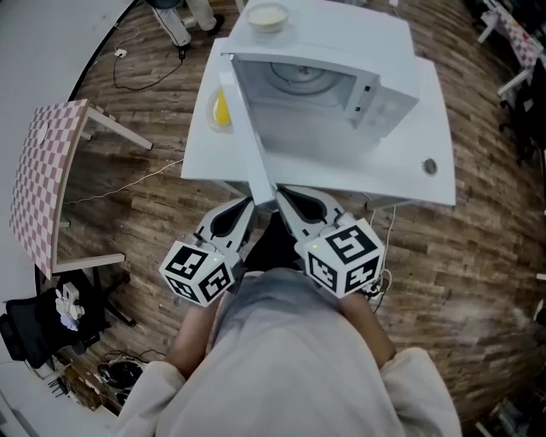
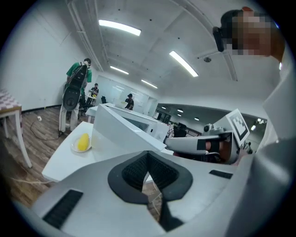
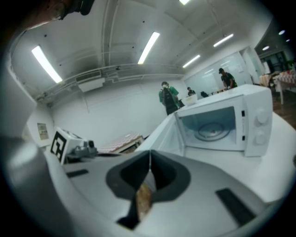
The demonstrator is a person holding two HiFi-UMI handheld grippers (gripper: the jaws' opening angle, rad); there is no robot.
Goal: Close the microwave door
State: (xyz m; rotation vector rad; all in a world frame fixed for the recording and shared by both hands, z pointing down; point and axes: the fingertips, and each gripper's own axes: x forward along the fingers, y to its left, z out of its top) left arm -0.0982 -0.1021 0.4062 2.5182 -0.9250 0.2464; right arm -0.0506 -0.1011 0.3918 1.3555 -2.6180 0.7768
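The white microwave (image 1: 341, 77) stands on a white table (image 1: 426, 128) with its door (image 1: 252, 145) swung wide open toward me. Its glass turntable (image 1: 303, 81) shows inside with nothing on it. My left gripper (image 1: 247, 203) and right gripper (image 1: 282, 191) hover side by side just off the table's near edge, one on each side of the door's free end. Both are shut with nothing held. In the left gripper view the door (image 2: 125, 127) rises ahead of the shut jaws. In the right gripper view the open cavity (image 3: 215, 127) is ahead to the right.
A plate with a yellow item (image 1: 220, 111) lies left of the door on the table. A bowl (image 1: 266, 15) sits on top of the microwave. A checkered side table (image 1: 43, 171) stands at the left, with cables on the wood floor. People stand far off.
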